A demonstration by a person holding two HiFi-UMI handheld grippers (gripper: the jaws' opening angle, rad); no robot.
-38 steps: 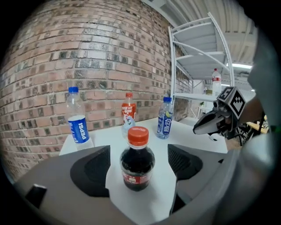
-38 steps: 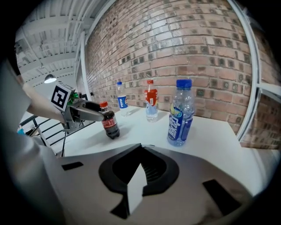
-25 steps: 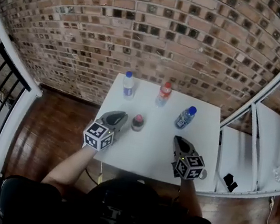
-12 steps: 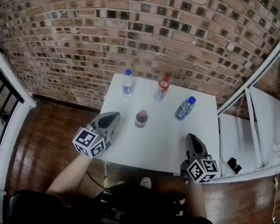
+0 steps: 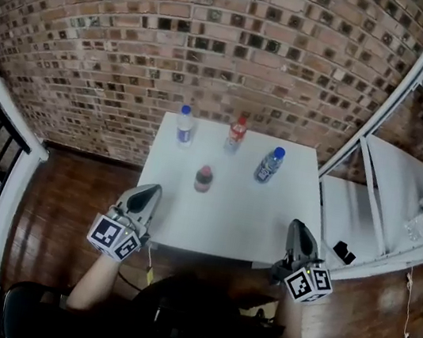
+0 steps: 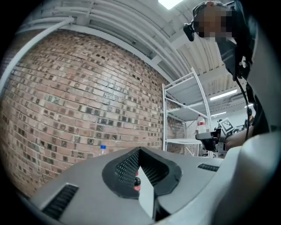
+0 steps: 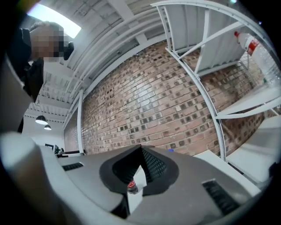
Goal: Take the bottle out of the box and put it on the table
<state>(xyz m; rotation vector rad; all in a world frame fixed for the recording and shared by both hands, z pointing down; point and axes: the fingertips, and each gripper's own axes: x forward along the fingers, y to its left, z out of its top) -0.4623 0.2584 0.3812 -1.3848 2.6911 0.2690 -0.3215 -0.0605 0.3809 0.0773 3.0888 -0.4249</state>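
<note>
Jaws closed, the left hand-held gripper [image 5: 145, 193] and right hand-held gripper [image 5: 299, 229] hover at the bench's [image 5: 229, 207] seven and five o'clock corners.

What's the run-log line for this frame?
left gripper: shut, empty | right gripper: shut, empty | table: four bottles | box: not in view

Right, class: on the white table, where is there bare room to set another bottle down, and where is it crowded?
Bare: the near half of the table, between the small dark bottle and the front edge, across most of its width. Crowded: the far edge, where the left blue-capped bottle, red-capped bottle and right blue-capped bottle stand.
</note>
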